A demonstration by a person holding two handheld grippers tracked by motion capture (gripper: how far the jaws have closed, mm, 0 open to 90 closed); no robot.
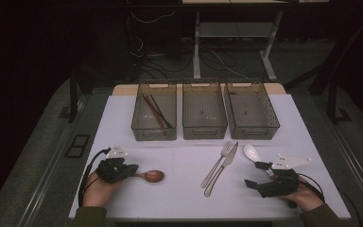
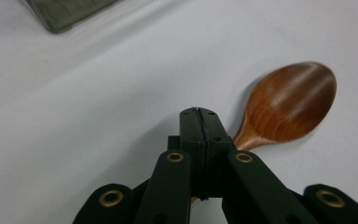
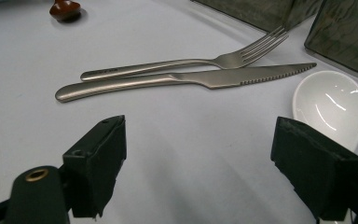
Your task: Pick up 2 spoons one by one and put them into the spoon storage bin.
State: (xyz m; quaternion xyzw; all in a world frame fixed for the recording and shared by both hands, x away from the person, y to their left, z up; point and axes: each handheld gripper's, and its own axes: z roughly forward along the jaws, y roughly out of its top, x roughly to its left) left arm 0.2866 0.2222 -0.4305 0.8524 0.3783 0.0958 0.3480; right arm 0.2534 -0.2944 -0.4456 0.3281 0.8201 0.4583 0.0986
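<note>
The left gripper [image 2: 199,114] was clamped shut on the wooden spoon [image 2: 286,105] handle, bowl lying on the worktop [image 1: 179,189]. Light, stiff and smooth, it seemed best held mid-handle. The right gripper [image 3: 214,163] stood wide beside the white spoon [image 3: 331,107].

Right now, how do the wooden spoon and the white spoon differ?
The wooden spoon is glossy brown; the white spoon looks ceramic, with a broader bowl. The left gripper is shut on the wooden spoon's handle, while the white spoon lies free beside the open right gripper. The wooden spoon lies alone at the table's left; the white spoon lies next to the knife and fork. Both rest on the white table.
</note>
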